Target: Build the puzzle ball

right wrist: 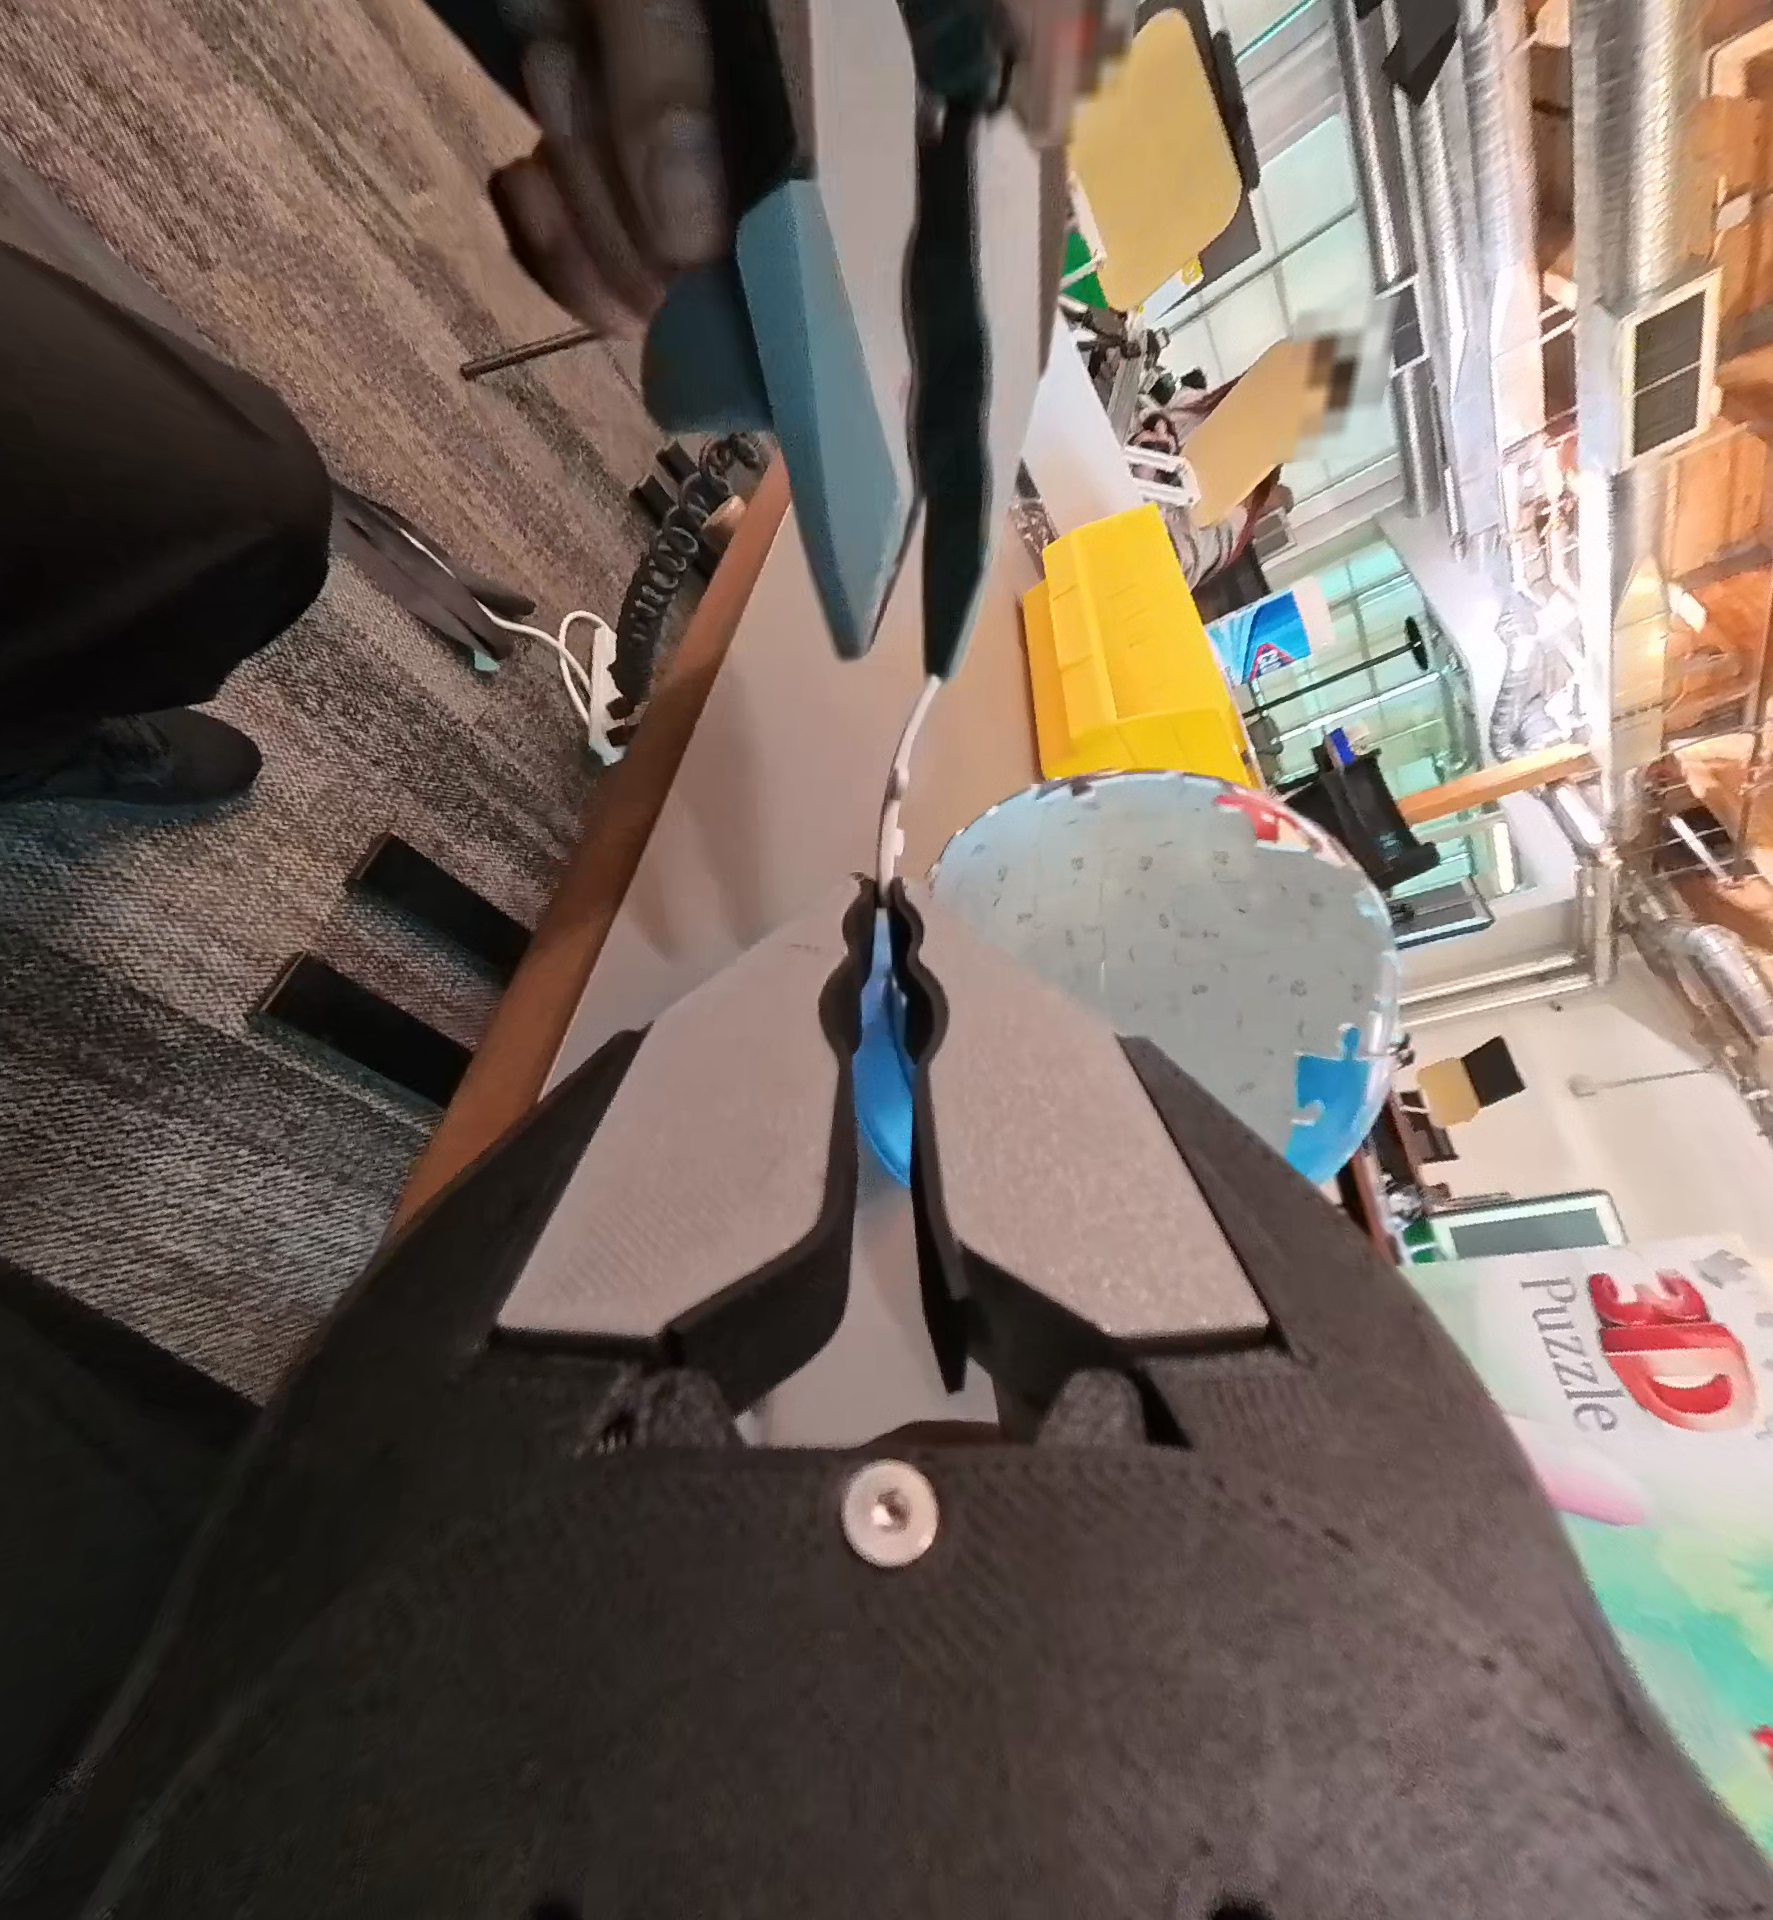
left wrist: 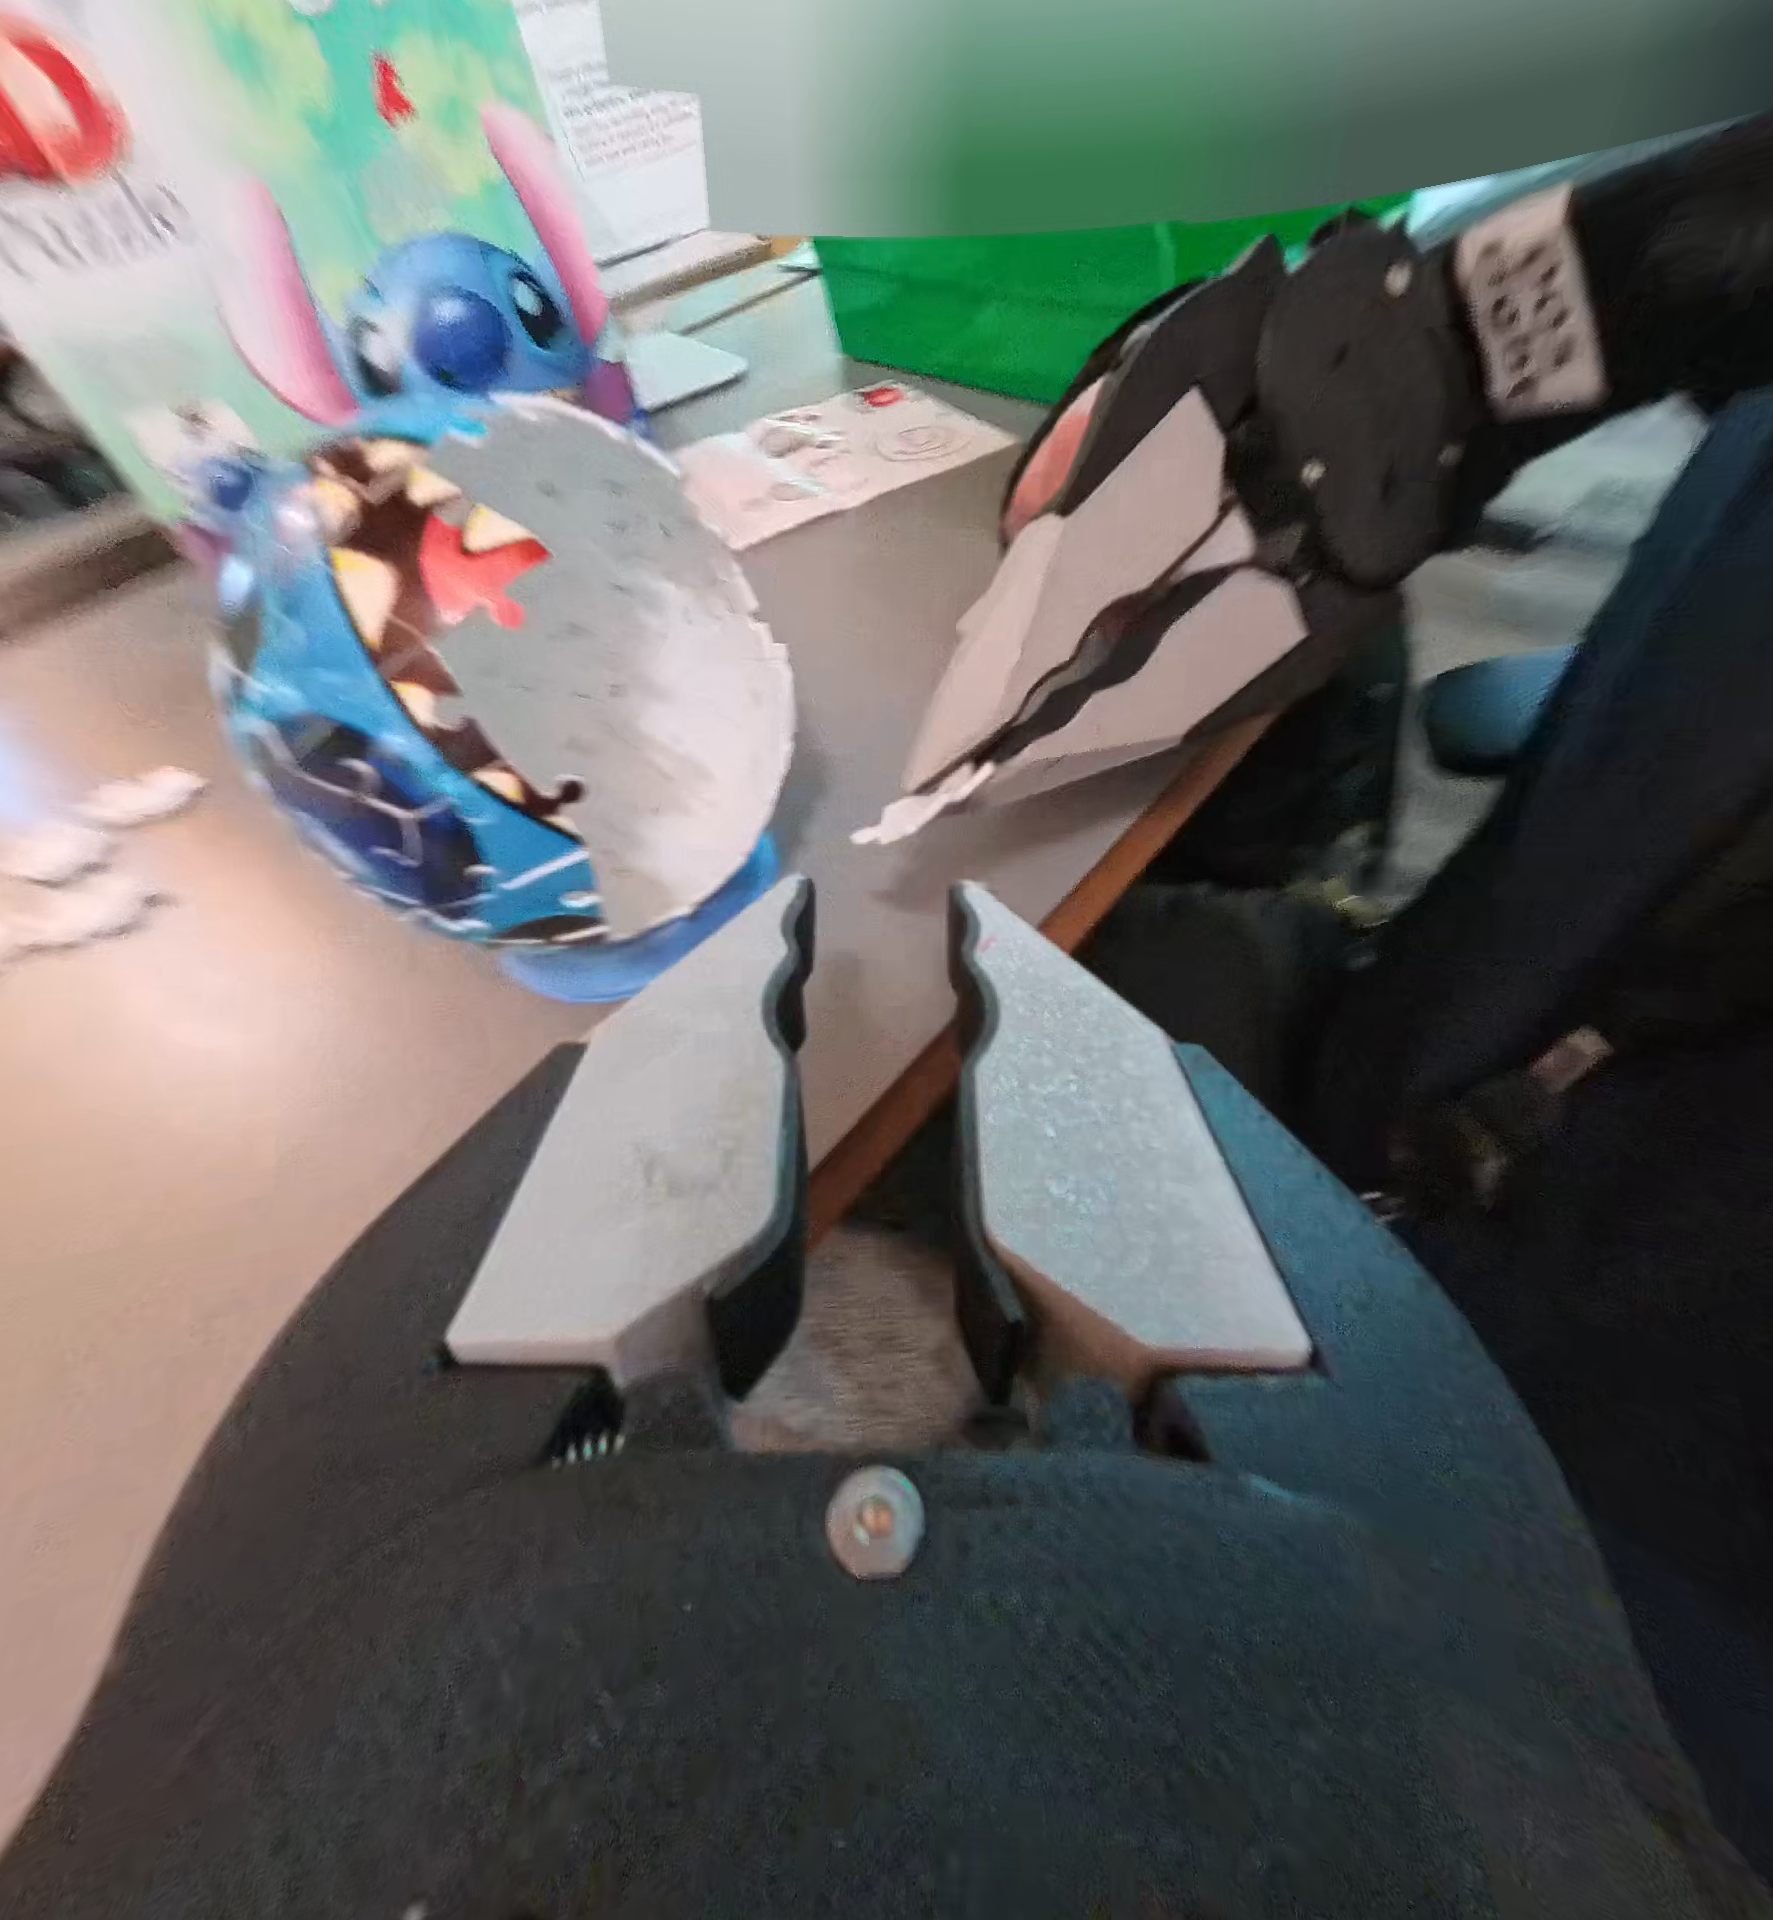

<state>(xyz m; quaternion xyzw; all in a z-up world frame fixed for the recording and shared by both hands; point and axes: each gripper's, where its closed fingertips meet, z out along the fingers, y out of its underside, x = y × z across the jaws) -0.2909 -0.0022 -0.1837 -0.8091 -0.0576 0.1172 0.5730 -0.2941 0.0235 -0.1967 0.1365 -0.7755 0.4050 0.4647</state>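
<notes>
Grey pads of the left gripper [left wrist: 882,935] parted and holding nothing, poised low over the near edge of the table [left wrist: 186,1091], just short of the puzzle ball [left wrist: 508,707]. Half built, that ball — printed blue shell on one side, pale inner face open toward the right, seated on a blue ring stand [left wrist: 591,971] in front of the upright puzzle box [left wrist: 238,260]. Right gripper [left wrist: 939,795] pinched tight on a thin pale puzzle piece [left wrist: 913,821], tip of the piece jutting past the fingertips and hanging close to the open rim, not yet touching. Seen from the right wrist view: the same right gripper [right wrist: 884,888] shut on the puzzle piece [right wrist: 897,790], curved edge on, with the puzzle ball [right wrist: 1173,956] just beyond. More loose pieces [left wrist: 61,873] scattered on the table, well apart to the left. Judged best here — bring the piece in along the shell's curve, tabs lined with the notches of the rim, press gently rather than force; steady the ball with the free left tool first, since a ring stand probably gives little hold against a sideways push.
</notes>
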